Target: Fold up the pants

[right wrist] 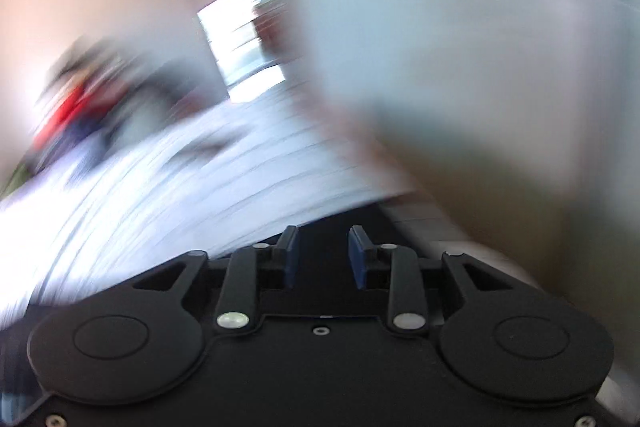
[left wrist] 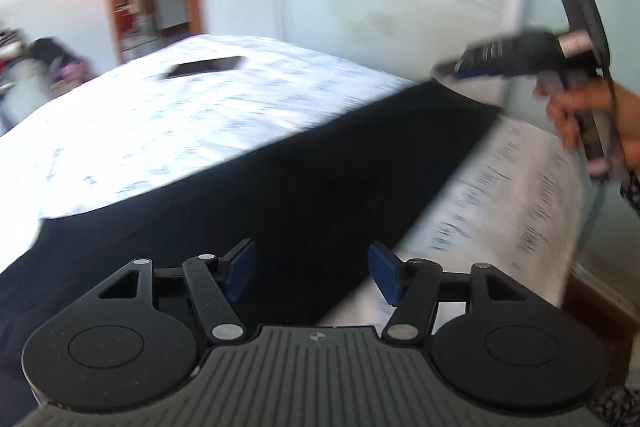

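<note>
Black pants (left wrist: 280, 187) flat on bed (left wrist: 160, 131) (left gripper (left wrist: 312, 273) parted, empty)

Daylight everywhere, pretty bright; the white bedsheet (left wrist: 180, 115) blows out at the left of both views; left wrist view only mildly smeared, right wrist view badly streaked with motion blur; fisheye bends the edges, corners go dark.

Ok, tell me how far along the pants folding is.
Done, it seems: the black pants lie flat as one long band across the white patterned bedsheet, possibly already folded lengthwise, though blur hides the layers. In hand: nothing. The left gripper is open above the fabric, and the right gripper is open and clear of the cloth. Left: probably folding the band across its length.
</note>
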`<action>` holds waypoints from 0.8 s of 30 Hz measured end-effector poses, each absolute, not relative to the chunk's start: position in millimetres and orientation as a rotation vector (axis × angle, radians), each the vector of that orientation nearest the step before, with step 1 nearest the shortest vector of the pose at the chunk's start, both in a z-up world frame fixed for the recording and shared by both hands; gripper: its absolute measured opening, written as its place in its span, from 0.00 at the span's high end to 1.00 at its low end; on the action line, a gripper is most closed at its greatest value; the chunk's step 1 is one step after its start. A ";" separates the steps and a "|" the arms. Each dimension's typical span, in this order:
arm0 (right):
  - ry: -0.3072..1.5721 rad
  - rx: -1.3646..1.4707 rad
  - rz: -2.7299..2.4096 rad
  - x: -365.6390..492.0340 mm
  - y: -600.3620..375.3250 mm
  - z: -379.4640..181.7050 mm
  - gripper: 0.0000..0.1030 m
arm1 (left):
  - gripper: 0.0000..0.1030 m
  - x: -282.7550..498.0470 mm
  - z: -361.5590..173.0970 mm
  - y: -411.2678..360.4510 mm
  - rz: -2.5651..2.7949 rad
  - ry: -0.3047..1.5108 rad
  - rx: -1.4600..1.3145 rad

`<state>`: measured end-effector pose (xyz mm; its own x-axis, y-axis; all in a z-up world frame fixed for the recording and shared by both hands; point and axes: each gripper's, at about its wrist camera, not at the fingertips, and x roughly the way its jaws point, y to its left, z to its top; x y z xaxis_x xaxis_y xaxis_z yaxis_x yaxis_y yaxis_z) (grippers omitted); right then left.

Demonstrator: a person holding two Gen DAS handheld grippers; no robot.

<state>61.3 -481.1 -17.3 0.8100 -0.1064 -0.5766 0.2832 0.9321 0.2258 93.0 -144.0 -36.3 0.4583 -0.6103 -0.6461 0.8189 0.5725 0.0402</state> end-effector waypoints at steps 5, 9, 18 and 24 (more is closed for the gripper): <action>0.811 -0.013 0.168 151.8 -401.1 -48.0 0.72 | 0.36 126.7 -37.9 -123.4 -0.649 0.671 0.388; 0.848 -0.058 0.203 194.4 -400.1 -70.8 0.69 | 0.36 145.3 -50.3 -103.1 -0.563 0.747 0.386; 0.726 -0.188 0.077 164.3 -429.4 -31.7 0.68 | 0.25 156.1 -32.4 -124.1 -0.625 0.667 0.321; 0.837 -0.425 0.260 159.0 -443.7 -42.5 0.69 | 0.25 174.3 -38.4 -180.3 -0.818 0.607 0.467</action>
<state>159.0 -443.7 -42.5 0.6456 0.0564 -0.7616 -0.3851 0.8852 -0.2609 174.3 -180.3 -38.4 0.5336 -0.5294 -0.6596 0.7846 0.6010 0.1524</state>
